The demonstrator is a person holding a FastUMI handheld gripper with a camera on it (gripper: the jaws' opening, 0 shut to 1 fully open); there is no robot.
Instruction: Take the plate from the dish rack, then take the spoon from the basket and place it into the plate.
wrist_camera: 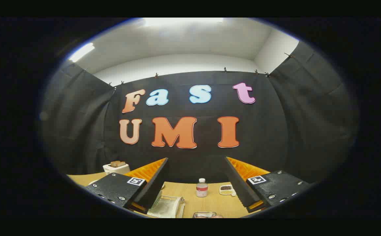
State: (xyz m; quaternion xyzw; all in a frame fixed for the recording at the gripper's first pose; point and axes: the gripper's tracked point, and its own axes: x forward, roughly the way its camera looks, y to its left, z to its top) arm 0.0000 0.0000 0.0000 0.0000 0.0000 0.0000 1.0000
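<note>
My gripper (197, 178) is held high and level, looking over the wooden table (210, 201) toward the booth wall. Its two fingers stand wide apart with nothing between them, so it is open. A clear, glassy rack-like object (167, 206) lies on the table just ahead of the left finger, partly hidden by it; what it holds cannot be made out. The rim of another clear object (205, 214) shows low down between the fingers.
A small bottle with a white cap (201, 187) stands on the table between the fingers, farther off. A small dish of dark bits (226, 189) sits beside the right finger. A white toaster with bread (116, 167) stands beyond the left finger.
</note>
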